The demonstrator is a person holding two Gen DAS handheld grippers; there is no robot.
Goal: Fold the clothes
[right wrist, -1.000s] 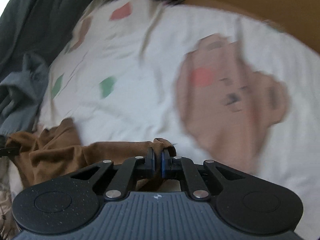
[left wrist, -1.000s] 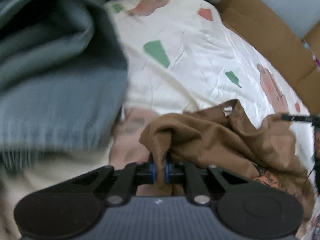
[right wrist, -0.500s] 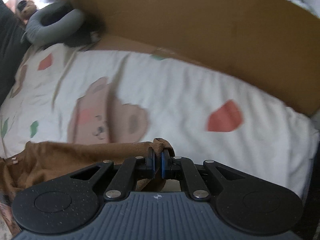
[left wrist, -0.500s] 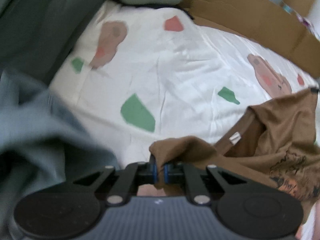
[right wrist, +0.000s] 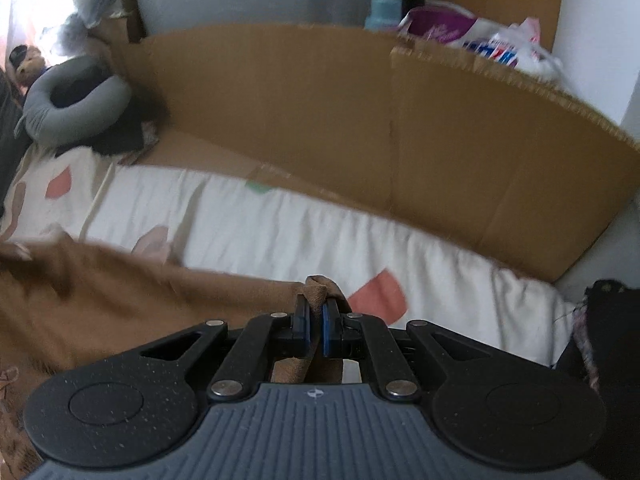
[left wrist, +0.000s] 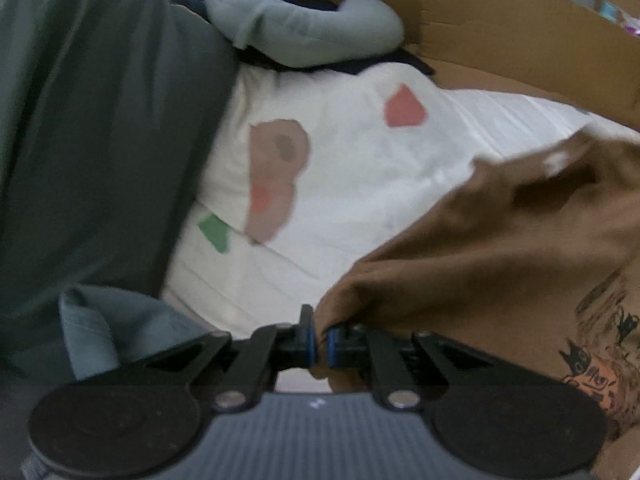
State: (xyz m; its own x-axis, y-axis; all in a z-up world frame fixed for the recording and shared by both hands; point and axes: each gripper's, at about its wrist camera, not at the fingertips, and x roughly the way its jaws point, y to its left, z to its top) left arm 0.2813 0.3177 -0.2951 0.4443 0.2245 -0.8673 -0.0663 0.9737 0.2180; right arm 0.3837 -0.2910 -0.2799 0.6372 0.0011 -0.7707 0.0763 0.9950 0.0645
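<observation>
- Now your left gripper (left wrist: 321, 346) has its jaws clamped on one edge of the brown T-shirt (left wrist: 500, 256), and your right gripper (right wrist: 315, 330) pinches another edge.
- Over the last second you have lifted and drawn the shirt out: then it lay bunched, now it stretches between your grippers above the patterned bedsheet (left wrist: 360, 168), filling the right of the left view.
- Both views have swung up toward the cardboard wall (right wrist: 400, 140) and neck pillow (left wrist: 304, 36).
- That suggests you're ready to lay it flat for the first fold.
</observation>
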